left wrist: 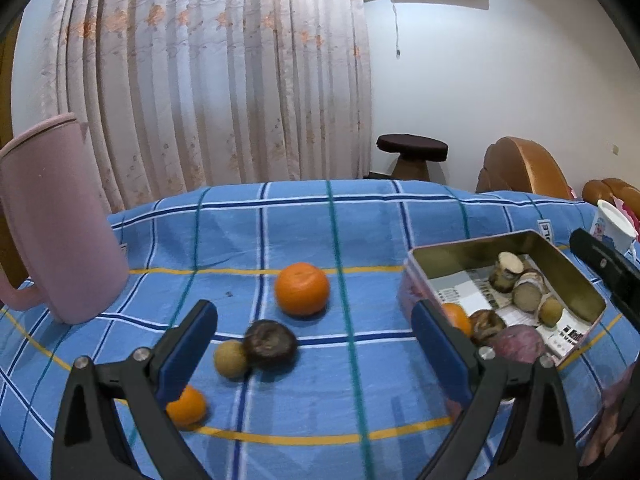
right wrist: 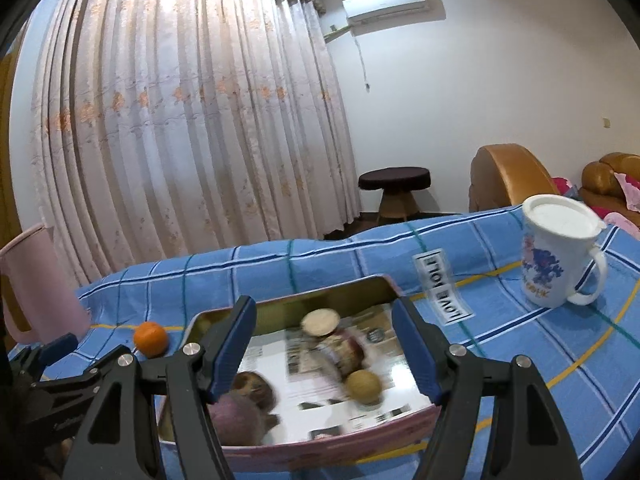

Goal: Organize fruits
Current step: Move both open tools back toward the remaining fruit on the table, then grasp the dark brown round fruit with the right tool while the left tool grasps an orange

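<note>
I had both the left gripper (left wrist: 314, 350) and right gripper (right wrist: 324, 348) spread and empty; a fast grab risked rolling the round orange tangerine (left wrist: 302, 289) off the blue checked tablecloth (left wrist: 280, 228).

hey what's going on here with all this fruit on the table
A person is sorting fruit into a metal tin on a blue checked cloth. Both hand-held grippers are open and empty: the left hand-held gripper faces the loose pieces, two oranges, a dark fruit and a small tan one; the right hand-held gripper hangs over the tin, which already holds several.

Loose oranges (left wrist: 302, 289) on cloth – tin (left wrist: 576, 276) part-filled
</note>
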